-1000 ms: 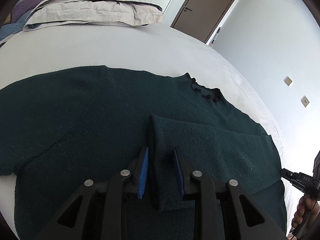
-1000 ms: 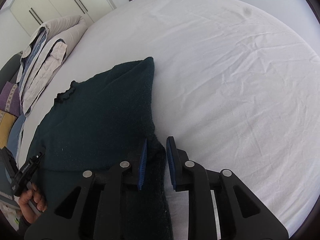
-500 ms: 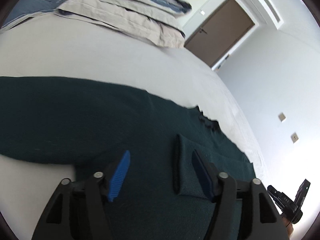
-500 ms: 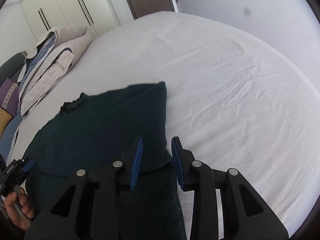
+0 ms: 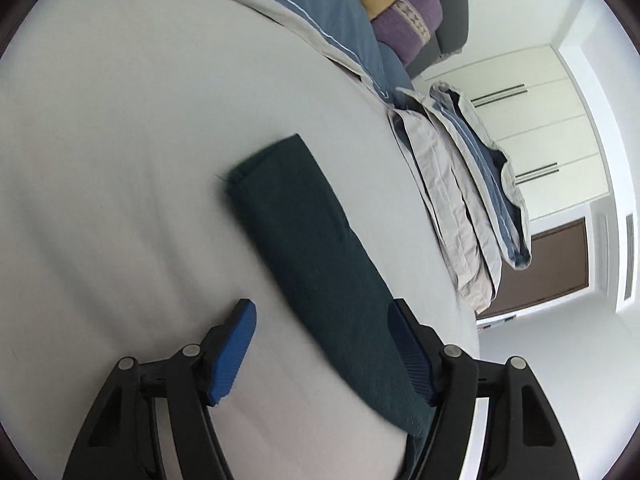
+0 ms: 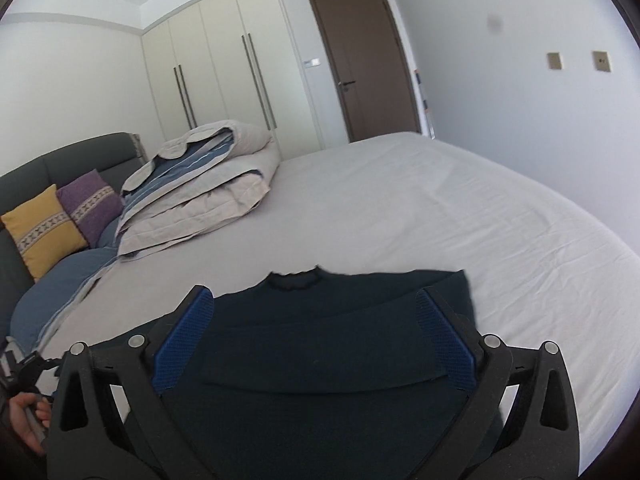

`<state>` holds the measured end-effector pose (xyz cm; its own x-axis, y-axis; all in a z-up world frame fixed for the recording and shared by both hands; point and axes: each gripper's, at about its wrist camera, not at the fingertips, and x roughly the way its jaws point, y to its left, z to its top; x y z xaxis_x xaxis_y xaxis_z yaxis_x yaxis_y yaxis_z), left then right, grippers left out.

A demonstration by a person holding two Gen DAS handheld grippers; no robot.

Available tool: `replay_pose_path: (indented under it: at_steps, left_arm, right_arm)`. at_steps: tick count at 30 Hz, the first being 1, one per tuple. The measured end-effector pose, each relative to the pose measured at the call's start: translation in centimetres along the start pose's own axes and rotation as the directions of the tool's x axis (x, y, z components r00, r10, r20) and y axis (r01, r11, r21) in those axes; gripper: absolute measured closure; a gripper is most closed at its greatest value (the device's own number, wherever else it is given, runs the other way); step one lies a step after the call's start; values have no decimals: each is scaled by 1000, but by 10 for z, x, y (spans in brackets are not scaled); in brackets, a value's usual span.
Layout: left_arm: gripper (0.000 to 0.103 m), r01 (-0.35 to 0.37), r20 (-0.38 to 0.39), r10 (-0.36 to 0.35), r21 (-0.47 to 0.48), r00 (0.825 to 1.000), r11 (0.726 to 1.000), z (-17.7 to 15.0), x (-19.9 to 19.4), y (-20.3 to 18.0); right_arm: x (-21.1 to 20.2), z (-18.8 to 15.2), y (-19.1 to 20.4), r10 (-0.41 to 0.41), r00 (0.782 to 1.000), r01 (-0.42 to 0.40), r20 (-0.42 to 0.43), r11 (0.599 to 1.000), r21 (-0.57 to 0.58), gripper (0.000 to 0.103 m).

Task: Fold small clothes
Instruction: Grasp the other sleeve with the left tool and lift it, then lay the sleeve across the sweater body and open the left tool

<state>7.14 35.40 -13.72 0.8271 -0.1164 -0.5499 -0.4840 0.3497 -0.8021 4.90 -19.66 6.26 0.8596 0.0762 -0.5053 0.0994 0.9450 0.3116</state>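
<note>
Dark green sweater (image 6: pixel 320 344) lies on the bed (image 6: pixel 440 208), one sleeve (image 5: pixel 304 240) reaching toward 11 o'clock, unfolded; your left gripper (image 5: pixel 324 344) and right gripper (image 6: pixel 316 344) gape wide, holding nothing.

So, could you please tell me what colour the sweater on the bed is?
Dark green, almost teal; the sweater shows it best in the left wrist view.

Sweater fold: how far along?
Partly done. Right-wrist view: the dark green sweater lies flat on the bed, one sleeve already folded across the body. Left-wrist view: the other sleeve stretches out over the sheet, unfolded. Nothing in hand: left gripper and right gripper are both open above the fabric. Left: that sleeve, then the body fold.
</note>
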Motion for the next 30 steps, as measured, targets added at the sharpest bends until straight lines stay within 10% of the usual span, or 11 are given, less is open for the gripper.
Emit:
replay_pose_path:
  at_steps: [7,12,19,23,30]
  left_arm:
    - [38,10,30,-7,-121,1000,993,44,22,8]
    - [96,-24,-8,23,-123,1000,992,56,36,1]
    - [95,-15,1,15,236,1000,972,10,25,-96]
    - [95,52,-73,-15,528,997,848,-70,38,-194]
    - [95,200,-243,22,846,970,494,-291,76,-292]
  right_arm:
    - [23,-28,36,128,982,-114,-139,987,110,33]
    - [30,-45,26,123,975,-97,-185,984,147,57]
    - [37,-61,-17,107,975,-65,-196,975,212,62]
    - [27,-70,-48,93,978,-45,-185,967,250,62]
    - [11,-88,-101,64,982,-3,-175,945,328,62]
